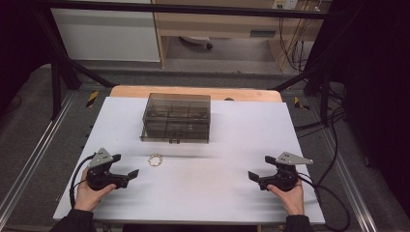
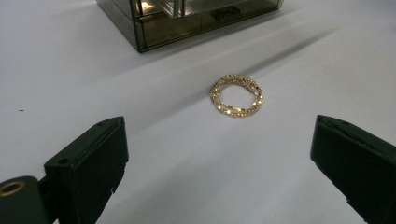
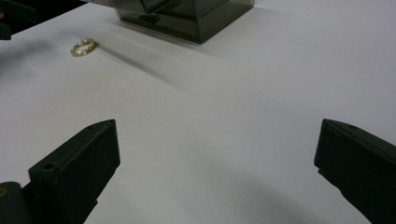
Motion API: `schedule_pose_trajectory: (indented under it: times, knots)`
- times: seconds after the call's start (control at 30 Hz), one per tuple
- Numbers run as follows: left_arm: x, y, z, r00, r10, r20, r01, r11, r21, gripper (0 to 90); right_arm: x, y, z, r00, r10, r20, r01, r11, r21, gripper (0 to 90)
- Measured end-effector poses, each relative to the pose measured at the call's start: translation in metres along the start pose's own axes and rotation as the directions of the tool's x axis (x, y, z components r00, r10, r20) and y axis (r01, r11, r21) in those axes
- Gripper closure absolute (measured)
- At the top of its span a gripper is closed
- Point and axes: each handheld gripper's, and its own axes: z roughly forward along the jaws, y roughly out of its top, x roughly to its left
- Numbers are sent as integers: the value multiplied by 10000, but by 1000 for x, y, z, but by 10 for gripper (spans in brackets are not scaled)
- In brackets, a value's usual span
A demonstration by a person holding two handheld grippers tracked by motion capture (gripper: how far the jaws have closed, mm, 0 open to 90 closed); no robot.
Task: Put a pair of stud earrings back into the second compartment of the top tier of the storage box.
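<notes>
Not begun: bracelet [image 2: 236,95] lies loose on the counter [image 1: 212,193] before the closed box [image 1: 177,117]. Left tool [image 1: 126,176] and right tool [image 1: 257,178] spread, empty.

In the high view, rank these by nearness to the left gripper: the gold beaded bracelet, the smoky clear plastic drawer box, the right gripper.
1. Gold beaded bracelet, just ahead, toward the left gripper's right.
2. Smoky clear plastic drawer box, farther back, mid-table.
3. Right gripper, across the table's near edge.
</notes>
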Motion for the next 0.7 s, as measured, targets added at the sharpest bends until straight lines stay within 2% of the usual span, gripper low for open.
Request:
schedule_pose_trajectory:
  times: [0.47,0.7]
  knots:
    - [-3,5,4,9999,-68,130,64,9994,352,44,-1,-1,-1,10000,60,-31,-60,9999,111,7]
    - [-8,14,7,9999,55,138,-62,9986,518,44,-1,-1,-1,10000,80,-25,-80,9999,127,7]
